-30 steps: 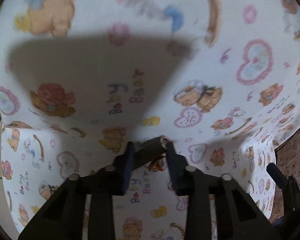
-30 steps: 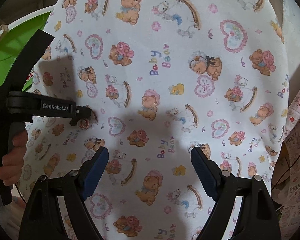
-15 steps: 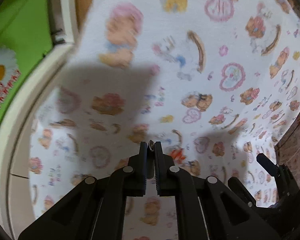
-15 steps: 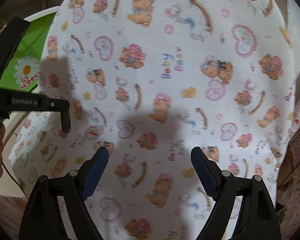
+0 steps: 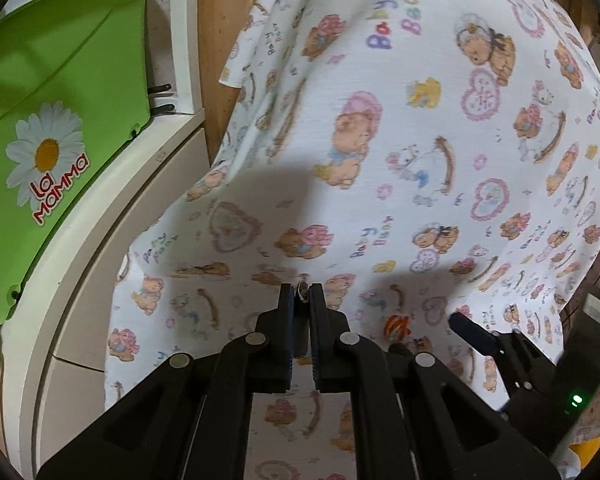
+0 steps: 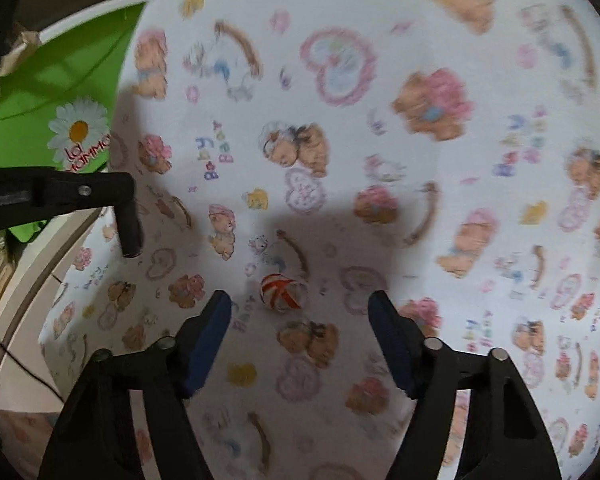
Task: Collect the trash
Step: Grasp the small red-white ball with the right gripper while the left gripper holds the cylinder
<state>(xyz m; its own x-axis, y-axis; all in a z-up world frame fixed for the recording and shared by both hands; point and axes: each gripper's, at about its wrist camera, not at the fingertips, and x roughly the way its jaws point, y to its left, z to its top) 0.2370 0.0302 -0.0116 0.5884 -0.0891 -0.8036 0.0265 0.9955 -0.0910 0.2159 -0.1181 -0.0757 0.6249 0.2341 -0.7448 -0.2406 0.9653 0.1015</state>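
The left tongs [image 5: 301,300] are pressed narrow on one small dark scrap of trash [image 5: 301,293], of which only a frayed tip shows above the pads; the rest is hidden between them, so what it is stays hard to make out. Seen from the right wrist, the left tongs [image 6: 130,236] come in from the left edge, their handle cut off, and a dark stub hangs down at their tip over the cloth. The right tongs [image 6: 300,312] stand wide apart with nothing between the pads; just ahead of the gap lies one red-and-white striped wrapper ball [image 6: 283,291] on the teddy-bear cloth [image 6: 380,128]. In the left wrist view that ball [image 5: 396,325] is partly hidden behind the tong frame, near the right tongs [image 5: 472,334], of which only one blue pad shows. The far cloth is blurred. One green bin [image 5: 40,92] with a daisy logo stands at the left, cut off by the frame
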